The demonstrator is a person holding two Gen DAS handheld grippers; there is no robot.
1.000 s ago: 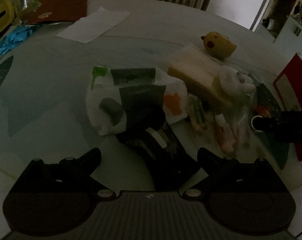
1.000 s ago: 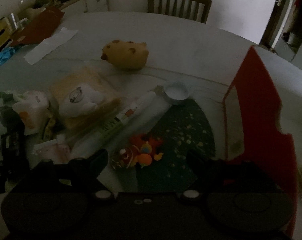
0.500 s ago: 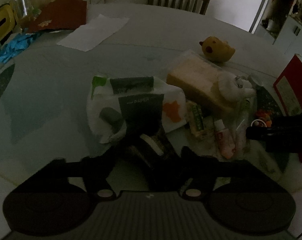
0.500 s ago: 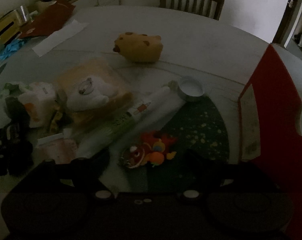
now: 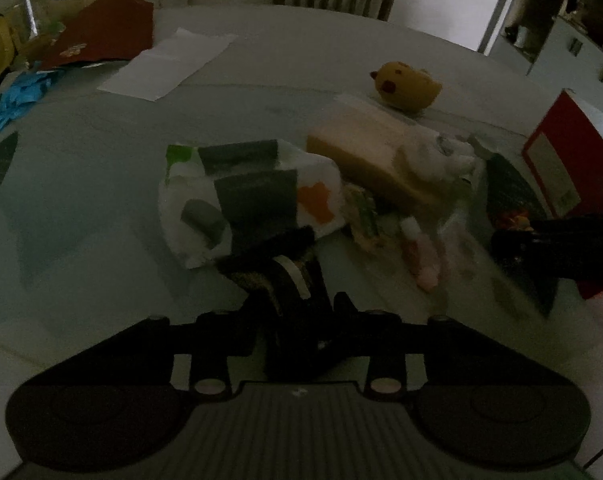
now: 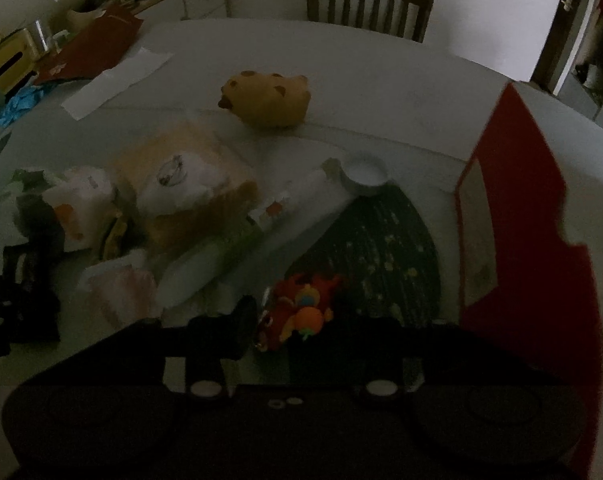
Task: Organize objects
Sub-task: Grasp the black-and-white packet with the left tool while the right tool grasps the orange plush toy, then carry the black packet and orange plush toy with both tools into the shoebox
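Our left gripper (image 5: pixel 297 308) has its jaws drawn in on a dark pouch (image 5: pixel 277 264) at the table's (image 5: pixel 101 184) near edge, and we judge it gripped, though the dim light hides the contact. At 12 o'clock from the pouch lies the tissue pack (image 5: pixel 253 200), touching its far end. At 2 o'clock sit the tan box (image 5: pixel 365 160) and, farther off, the yellow plush (image 5: pixel 407 86).

Our right gripper (image 6: pixel 289 320) brackets the small red toy (image 6: pixel 301 308) on the dark mat (image 6: pixel 373 240). We see the left finger (image 6: pixel 241 328) just beside the toy, but the right one is lost in shadow, so we cannot tell whether it is clamped. The red box (image 6: pixel 517 208) stands upright at 3 o'clock.

Risks as we judge them: lifting the pouch may drag the tissue pack along, since they touch. The pouch looks soft and may sag or slip from a shallow hold. The toy could roll out if pinched off-centre, and a wide swing might knock over the red box.
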